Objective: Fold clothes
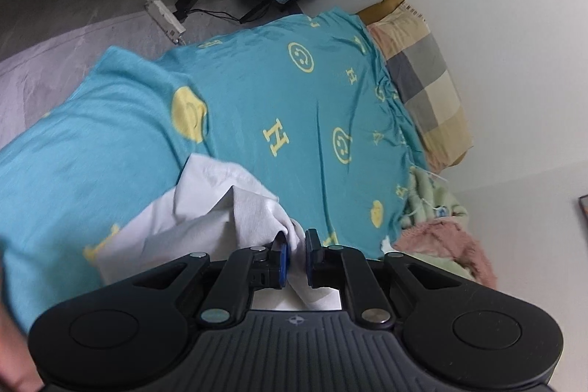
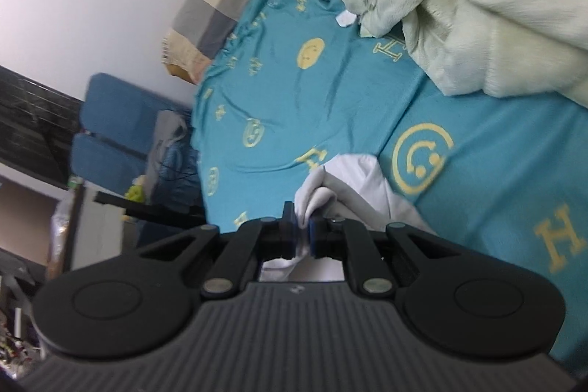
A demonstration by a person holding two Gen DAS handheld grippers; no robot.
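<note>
Both tongs are clenched on the white garment: left tongs (image 1: 297, 254), right tongs (image 2: 302, 233). The white garment (image 1: 205, 208) hangs just over the teal bed sheet (image 1: 294, 90). It looks light, soft and floppy; 2 edge grips suit it best.

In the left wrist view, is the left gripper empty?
No, the left gripper is shut on a bunched fold of the white garment, held over the teal bed sheet.
</note>
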